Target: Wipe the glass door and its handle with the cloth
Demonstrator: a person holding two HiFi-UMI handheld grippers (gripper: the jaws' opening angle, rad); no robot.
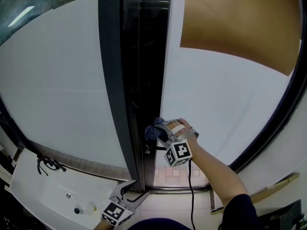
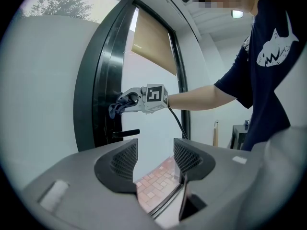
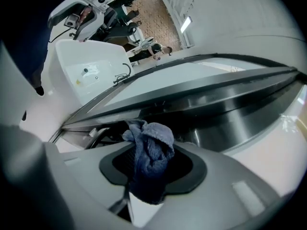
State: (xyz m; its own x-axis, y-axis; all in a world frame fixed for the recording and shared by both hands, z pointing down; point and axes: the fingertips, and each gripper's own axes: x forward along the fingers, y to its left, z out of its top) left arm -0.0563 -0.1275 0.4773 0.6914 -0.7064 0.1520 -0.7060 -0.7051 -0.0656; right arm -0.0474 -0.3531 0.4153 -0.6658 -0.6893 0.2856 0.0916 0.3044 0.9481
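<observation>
While clamping the crumpled blue terry cloth in the right gripper's closed fingers at the frosted glass door's dark edge, hovers just above the black lever handle, lying crosswise below those fingers, far nearer than the left gripper's parted, empty fingers.

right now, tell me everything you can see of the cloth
The cloth is a dark blue, fuzzy rag, bunched and crumpled. The right gripper is shut on it, a wad bulging out past the jaws. It is held at the dark door frame, just above the black lever handle; whether it presses the frame can't be told.
</observation>
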